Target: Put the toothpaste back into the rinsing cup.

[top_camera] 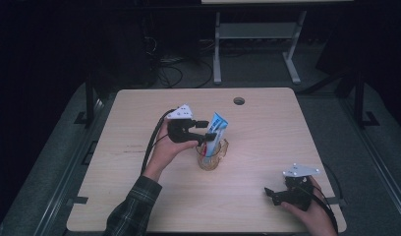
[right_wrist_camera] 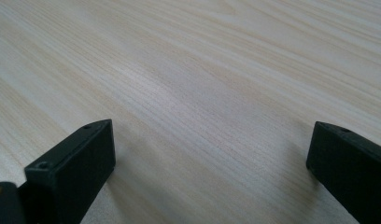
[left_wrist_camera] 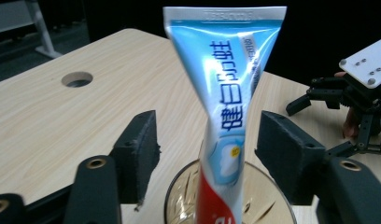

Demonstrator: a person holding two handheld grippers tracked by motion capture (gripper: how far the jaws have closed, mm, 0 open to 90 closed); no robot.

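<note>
Toothpaste tube [left_wrist_camera: 226, 93] stood in glass [top_camera: 212, 156]; left gripper [left_wrist_camera: 205, 149] bracketed it unclosed, apparently untouching; right gripper [top_camera: 278, 195] spread. We advised centring first.

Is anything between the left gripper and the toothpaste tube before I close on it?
Nothing visible. The left gripper is open, its jaws on either side of the toothpaste tube, which stands upright in the glass cup; only air shows in the gaps.

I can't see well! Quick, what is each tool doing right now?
Left tool: open, jaws either side of the tube standing in the glass, not gripping it.
Right tool: open, holding nothing, over the table.
</note>
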